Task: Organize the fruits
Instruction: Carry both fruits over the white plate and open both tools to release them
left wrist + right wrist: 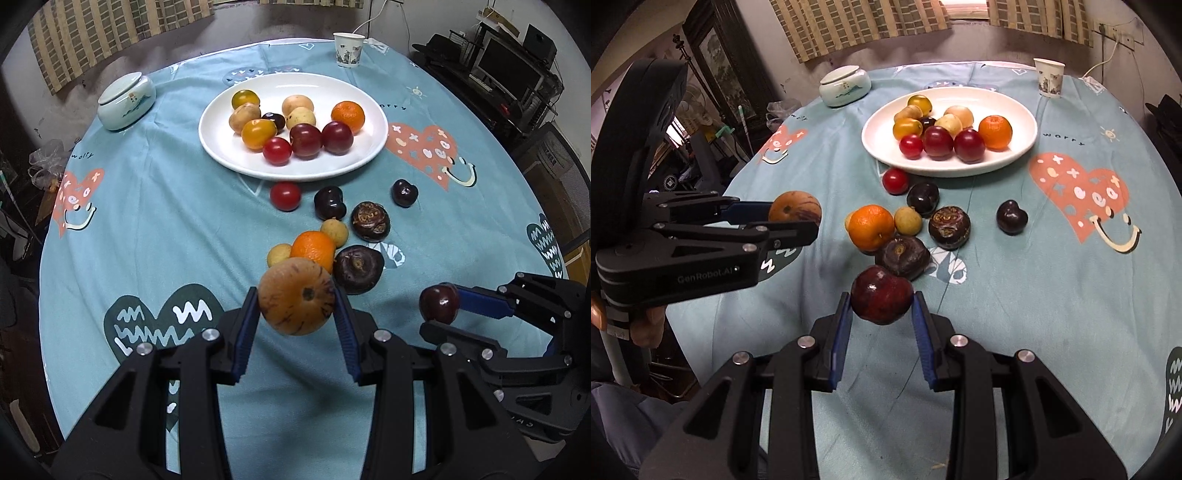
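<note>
Two hand-held grippers, left hand-held gripper [296,306] clamping a brown fruit [296,302], right hand-held gripper [881,302] a plum [881,300].

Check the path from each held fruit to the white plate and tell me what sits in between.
Loose fruit on the cloth lies between both grippers and the white plate. Ahead of the left gripper with its tan fruit: an orange. Ahead of the right gripper with its dark red plum: a water chestnut. Nothing tall; lifting over should clear them.

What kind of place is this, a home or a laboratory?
Most likely a lived-in home room. A round table with a cartoon-heart tablecloth holds a white plate of fruit and a paper cup; checked curtains hang behind, and a desk with a computer monitor stands beside it.
</note>
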### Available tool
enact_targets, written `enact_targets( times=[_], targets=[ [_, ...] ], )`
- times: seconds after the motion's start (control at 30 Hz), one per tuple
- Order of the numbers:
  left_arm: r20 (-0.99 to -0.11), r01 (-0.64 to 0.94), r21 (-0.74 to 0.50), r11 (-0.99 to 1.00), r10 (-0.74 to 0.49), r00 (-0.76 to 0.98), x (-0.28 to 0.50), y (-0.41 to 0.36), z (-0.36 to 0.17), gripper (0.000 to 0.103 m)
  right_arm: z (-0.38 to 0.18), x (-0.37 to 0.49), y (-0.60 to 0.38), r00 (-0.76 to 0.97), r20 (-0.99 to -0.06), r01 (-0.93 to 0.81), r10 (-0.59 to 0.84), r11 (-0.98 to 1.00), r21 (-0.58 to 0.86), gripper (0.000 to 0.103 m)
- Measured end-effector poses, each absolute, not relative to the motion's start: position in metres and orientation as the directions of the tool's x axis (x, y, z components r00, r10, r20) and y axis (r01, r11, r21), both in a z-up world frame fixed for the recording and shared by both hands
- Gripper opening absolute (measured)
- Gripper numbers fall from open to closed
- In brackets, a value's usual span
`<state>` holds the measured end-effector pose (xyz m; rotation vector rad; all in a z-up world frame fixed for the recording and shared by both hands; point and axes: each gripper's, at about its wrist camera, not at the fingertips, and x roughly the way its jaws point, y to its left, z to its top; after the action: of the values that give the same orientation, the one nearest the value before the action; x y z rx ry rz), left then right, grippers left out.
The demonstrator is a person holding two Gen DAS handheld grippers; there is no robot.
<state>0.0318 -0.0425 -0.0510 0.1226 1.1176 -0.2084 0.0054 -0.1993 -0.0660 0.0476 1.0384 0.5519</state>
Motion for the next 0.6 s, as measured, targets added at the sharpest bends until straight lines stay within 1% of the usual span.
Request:
enact_targets(
  times=[0.6],
  targets=[
    [-0.916,0.213,-0.01,0.977,-0.095,0.39,0.049,-0.042,-0.062,0.041,-0.077,0.018,-0.198,0.344,-0.813,-0.417,0.47,0.852,0.316,0.033]
  ],
)
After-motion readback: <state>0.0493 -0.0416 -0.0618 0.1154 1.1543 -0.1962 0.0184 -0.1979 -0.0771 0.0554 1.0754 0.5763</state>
